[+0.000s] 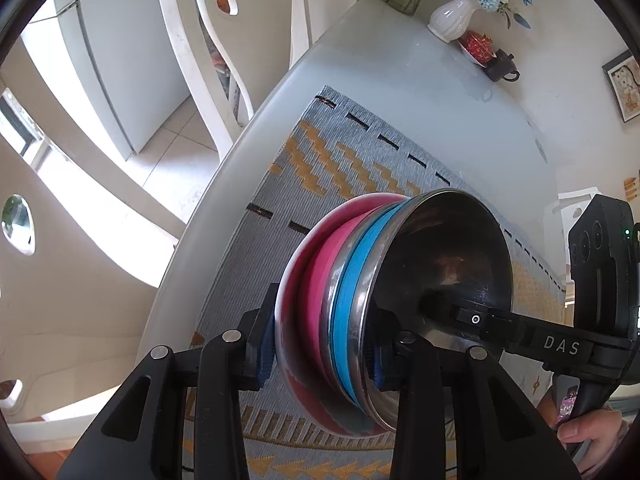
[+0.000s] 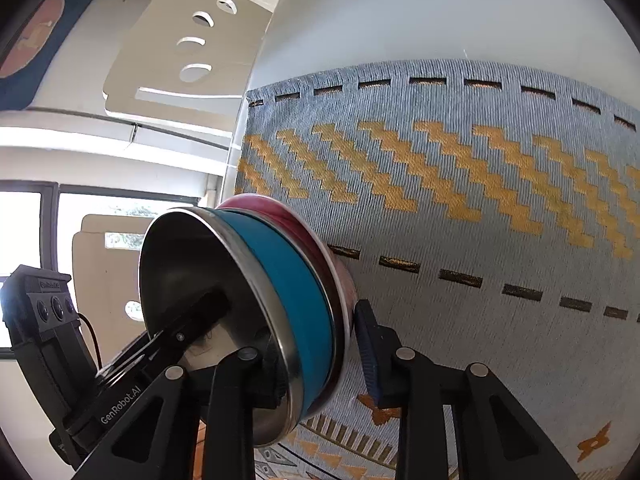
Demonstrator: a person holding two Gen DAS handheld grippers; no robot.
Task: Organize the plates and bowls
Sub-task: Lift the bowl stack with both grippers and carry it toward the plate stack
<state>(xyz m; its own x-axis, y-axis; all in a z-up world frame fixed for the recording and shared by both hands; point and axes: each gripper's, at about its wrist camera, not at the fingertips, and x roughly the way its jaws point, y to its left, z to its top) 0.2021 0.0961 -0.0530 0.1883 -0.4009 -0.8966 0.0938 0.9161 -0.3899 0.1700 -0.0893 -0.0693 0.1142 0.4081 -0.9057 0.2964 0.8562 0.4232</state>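
A stack of nested bowls [image 1: 360, 280] lies between both grippers: a steel bowl with a blue band [image 2: 288, 280] sits inside a red-pink bowl [image 1: 316, 272]. My left gripper [image 1: 324, 344] is shut on the stack's wall, one blue pad on the red outside, the other finger inside the steel bowl. My right gripper [image 2: 320, 360] clamps the opposite side, one finger inside and its pad against the outer rim. The right gripper's inner finger [image 1: 472, 318] shows in the left wrist view. The stack is over a grey woven placemat [image 2: 460, 220]; I cannot tell whether it touches it.
The placemat with yellow zigzags lies on a round white table [image 1: 420, 80]. A white vase of flowers [image 1: 456, 16], a small red dish [image 1: 478, 46] and a dark teapot [image 1: 502, 68] stand at the far edge. White chairs [image 1: 208, 60] stand beside the table.
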